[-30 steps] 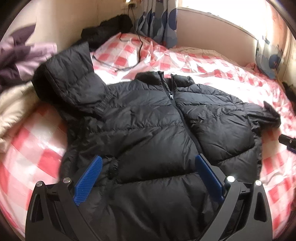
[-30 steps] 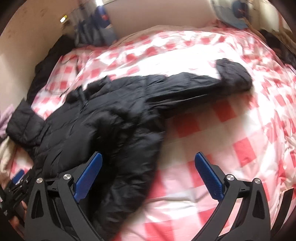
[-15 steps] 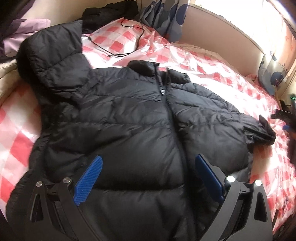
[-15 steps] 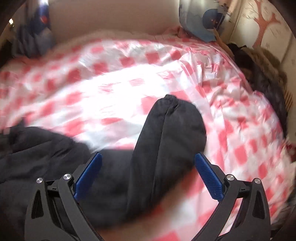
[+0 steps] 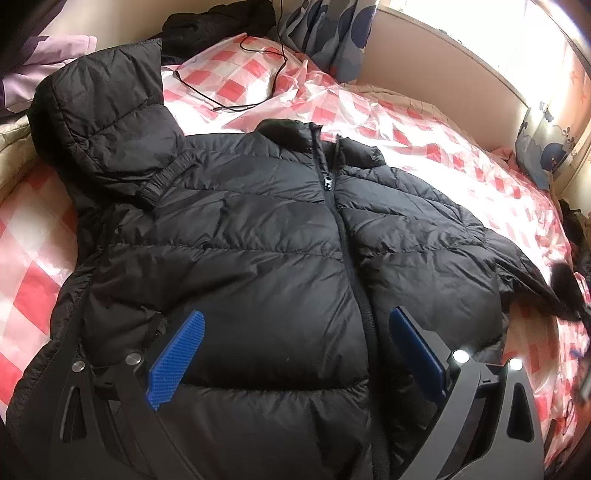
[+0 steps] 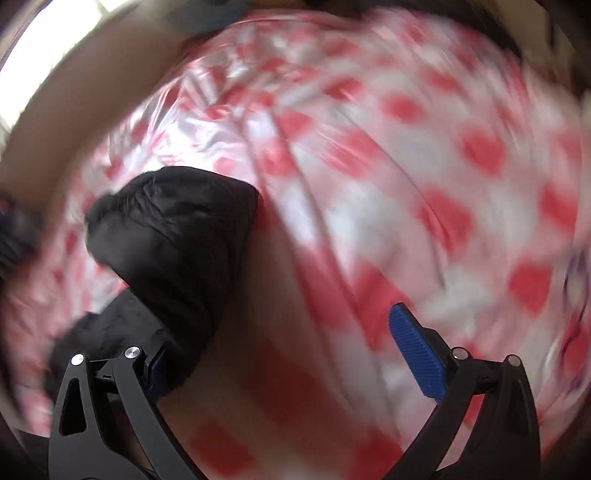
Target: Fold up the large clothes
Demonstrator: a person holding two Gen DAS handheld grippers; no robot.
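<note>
A black puffer jacket (image 5: 266,258) lies front up and zipped on a bed with a red and white checked cover (image 5: 436,147). Its left sleeve (image 5: 110,122) is folded over the shoulder; its right sleeve (image 5: 532,280) stretches to the right. My left gripper (image 5: 295,347) hovers open over the jacket's lower front, holding nothing. In the blurred right wrist view, the right sleeve's cuff end (image 6: 173,243) lies on the cover (image 6: 406,184). My right gripper (image 6: 280,343) is open, and the sleeve hides its left finger's tip.
A black cable (image 5: 255,85) lies on the cover beyond the collar. Dark clothes (image 5: 218,22) and a patterned curtain (image 5: 332,33) are at the head of the bed. Pale and purple garments (image 5: 48,62) are piled at the left, and a wall ledge (image 5: 461,62) runs along the far side.
My left gripper has come closer over the jacket's front. My right gripper has swung from the jacket's body out to the right sleeve's cuff and is moving fast.
</note>
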